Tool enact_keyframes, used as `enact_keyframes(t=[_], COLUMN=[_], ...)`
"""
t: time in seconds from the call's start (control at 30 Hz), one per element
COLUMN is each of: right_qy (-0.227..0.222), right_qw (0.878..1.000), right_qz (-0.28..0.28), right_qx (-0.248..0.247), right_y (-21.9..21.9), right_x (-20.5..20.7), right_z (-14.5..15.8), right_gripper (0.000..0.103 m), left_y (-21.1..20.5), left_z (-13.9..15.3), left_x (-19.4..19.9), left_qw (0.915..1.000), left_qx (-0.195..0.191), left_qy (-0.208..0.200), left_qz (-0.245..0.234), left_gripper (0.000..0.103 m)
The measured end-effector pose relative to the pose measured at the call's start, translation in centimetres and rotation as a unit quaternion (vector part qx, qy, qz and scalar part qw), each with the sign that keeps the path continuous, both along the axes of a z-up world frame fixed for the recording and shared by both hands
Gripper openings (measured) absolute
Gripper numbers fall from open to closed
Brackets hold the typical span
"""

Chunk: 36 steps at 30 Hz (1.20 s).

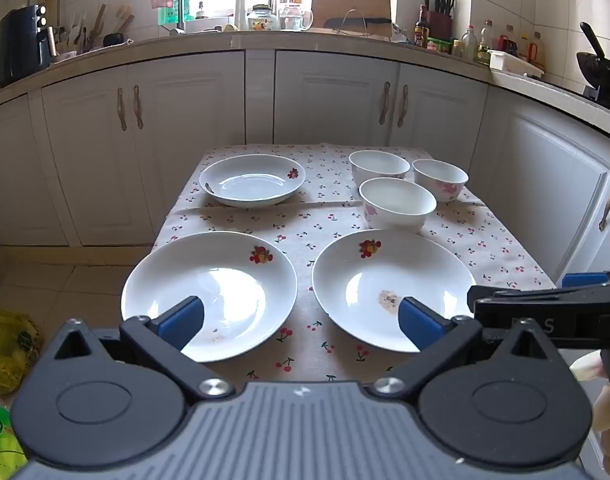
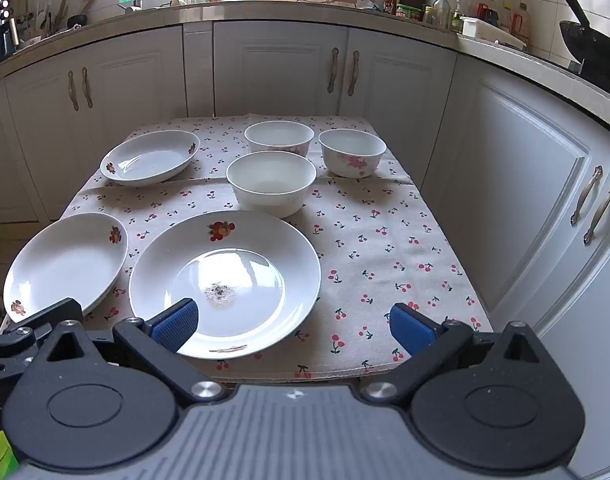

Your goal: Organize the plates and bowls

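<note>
Three white plates with fruit prints lie on a cherry-print tablecloth: a near left plate (image 1: 209,294) (image 2: 65,262), a near right plate (image 1: 391,286) (image 2: 225,280) with a small stain in its middle, and a far left plate (image 1: 252,179) (image 2: 150,157). Three white bowls stand at the far right: front bowl (image 1: 397,202) (image 2: 271,182), back bowl (image 1: 379,164) (image 2: 279,138), right bowl (image 1: 440,179) (image 2: 352,151). My left gripper (image 1: 301,322) is open and empty above the near edge, between the two near plates. My right gripper (image 2: 295,324) is open and empty over the near right plate's edge.
The table (image 2: 385,248) stands in a kitchen, with white cabinets (image 1: 329,96) behind and to the right (image 2: 525,208). The counter holds bottles, a knife block and a wok (image 2: 585,46). The right gripper's body (image 1: 545,308) shows at the left wrist view's right edge. Bags lie on the floor at left (image 1: 5,344).
</note>
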State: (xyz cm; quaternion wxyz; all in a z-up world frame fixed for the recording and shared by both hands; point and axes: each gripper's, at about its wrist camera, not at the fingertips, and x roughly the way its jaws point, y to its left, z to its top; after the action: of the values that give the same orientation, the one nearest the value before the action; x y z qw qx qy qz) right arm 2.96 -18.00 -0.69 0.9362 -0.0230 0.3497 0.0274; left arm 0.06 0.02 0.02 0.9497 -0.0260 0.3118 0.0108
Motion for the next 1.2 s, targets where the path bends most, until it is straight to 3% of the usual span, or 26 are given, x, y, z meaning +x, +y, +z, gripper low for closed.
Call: enact_keyframes(t=[0.37,1.2], right_qy=[-0.001,-0.008], right_qw=[1.0,1.0], right_qz=[-0.001,-0.002], right_qx=[0.001,0.0], right_y=[-0.2,-0.1], right_x=[0.0,-0.3], right_z=[0.1,0.2], right_gripper=[0.103,0.103], left_y=[-1.5,0.0], left_z=[0.4,0.4], left_x=[-1.1,-0.4], left_qw=[0.9999,0.9999], left_qx=[0.01,0.001], left_qy=[-0.013,-0.01], left_qz=[0.0,-0.001], left_gripper=[0.102,0.102])
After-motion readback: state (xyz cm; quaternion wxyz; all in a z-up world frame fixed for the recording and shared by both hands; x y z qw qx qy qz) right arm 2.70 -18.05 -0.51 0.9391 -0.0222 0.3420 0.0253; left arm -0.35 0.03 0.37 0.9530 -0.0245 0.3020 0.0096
